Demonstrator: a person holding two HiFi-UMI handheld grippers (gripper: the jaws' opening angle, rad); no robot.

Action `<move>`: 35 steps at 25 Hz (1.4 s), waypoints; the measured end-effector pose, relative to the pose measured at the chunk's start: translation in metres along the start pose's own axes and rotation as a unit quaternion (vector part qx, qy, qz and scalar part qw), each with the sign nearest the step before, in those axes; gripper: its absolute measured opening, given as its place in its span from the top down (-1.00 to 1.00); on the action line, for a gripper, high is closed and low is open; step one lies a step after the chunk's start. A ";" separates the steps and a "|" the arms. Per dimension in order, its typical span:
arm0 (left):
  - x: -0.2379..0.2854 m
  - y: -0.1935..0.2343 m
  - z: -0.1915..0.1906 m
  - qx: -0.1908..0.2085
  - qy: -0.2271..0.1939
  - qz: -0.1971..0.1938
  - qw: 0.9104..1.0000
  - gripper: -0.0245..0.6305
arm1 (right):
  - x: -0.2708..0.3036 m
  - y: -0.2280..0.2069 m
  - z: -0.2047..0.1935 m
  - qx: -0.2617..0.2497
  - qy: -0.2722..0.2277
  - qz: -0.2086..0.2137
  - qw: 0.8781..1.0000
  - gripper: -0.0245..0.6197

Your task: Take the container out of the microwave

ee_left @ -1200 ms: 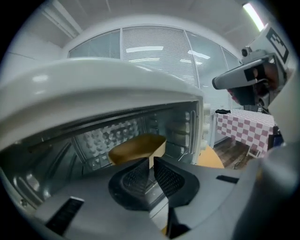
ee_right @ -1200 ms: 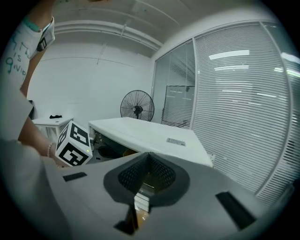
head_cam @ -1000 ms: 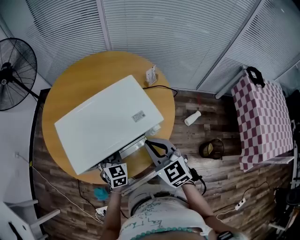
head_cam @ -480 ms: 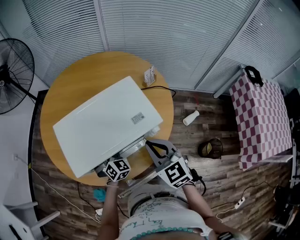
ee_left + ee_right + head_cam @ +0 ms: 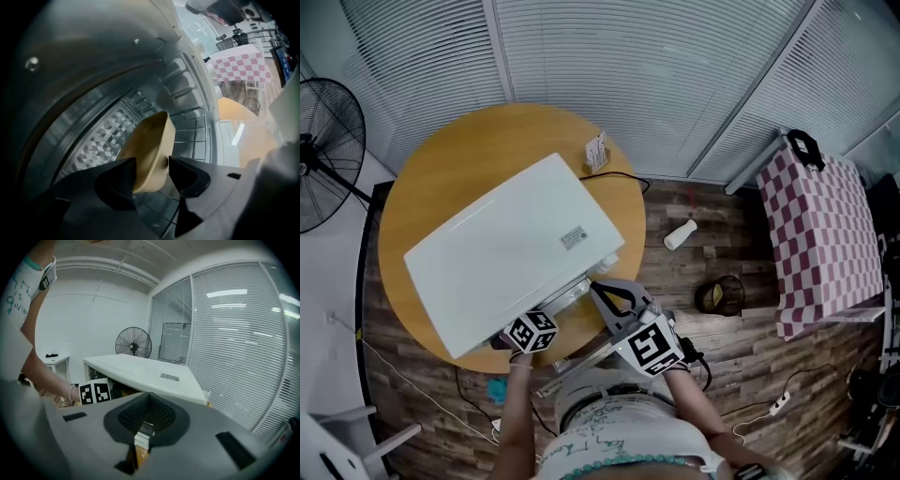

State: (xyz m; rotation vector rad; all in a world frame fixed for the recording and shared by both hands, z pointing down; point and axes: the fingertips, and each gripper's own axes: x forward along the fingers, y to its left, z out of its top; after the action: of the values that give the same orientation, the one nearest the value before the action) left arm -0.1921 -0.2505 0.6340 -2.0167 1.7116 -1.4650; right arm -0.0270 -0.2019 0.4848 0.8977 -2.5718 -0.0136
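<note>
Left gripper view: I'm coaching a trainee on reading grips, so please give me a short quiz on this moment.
1. True or false: the left gripper is clamped on the container.
2. Where does the container sit? A) on the table B) inside the microwave C) on the floor
3. Fill in: the container's colour is ____.
Key: 1 false, since the jaws have just been opening and the container stands between them; 2 B; 3 tan.
</note>
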 end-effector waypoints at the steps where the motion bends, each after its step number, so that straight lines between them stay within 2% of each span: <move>1: 0.000 -0.002 -0.001 0.005 0.002 -0.003 1.000 0.26 | 0.000 0.000 0.000 0.000 0.000 0.000 1.000 0.94; 5: -0.003 -0.002 0.001 0.019 -0.003 -0.006 1.000 0.51 | 0.000 0.000 -0.001 0.001 0.000 0.001 1.000 0.94; 7: -0.005 -0.001 0.003 0.018 -0.007 -0.007 1.000 0.71 | 0.001 0.000 -0.001 0.001 -0.001 0.001 1.000 0.94; 8: -0.005 -0.001 0.004 0.014 -0.008 -0.011 1.000 0.73 | 0.002 0.000 0.000 0.001 -0.001 0.002 1.000 0.94; 15: -0.011 -0.007 0.002 0.006 -0.001 -0.022 1.000 0.83 | 0.001 0.003 0.002 -0.001 -0.007 0.008 1.000 0.94; 35: -0.035 -0.027 -0.002 0.004 0.007 -0.030 1.000 0.84 | -0.011 0.009 0.000 -0.004 -0.013 0.015 1.000 0.94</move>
State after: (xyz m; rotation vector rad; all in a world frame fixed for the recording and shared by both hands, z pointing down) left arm -0.1714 -0.2117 0.6316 -2.0768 1.6600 -1.5048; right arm -0.0245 -0.1880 0.4823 0.8601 -2.6065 -0.0269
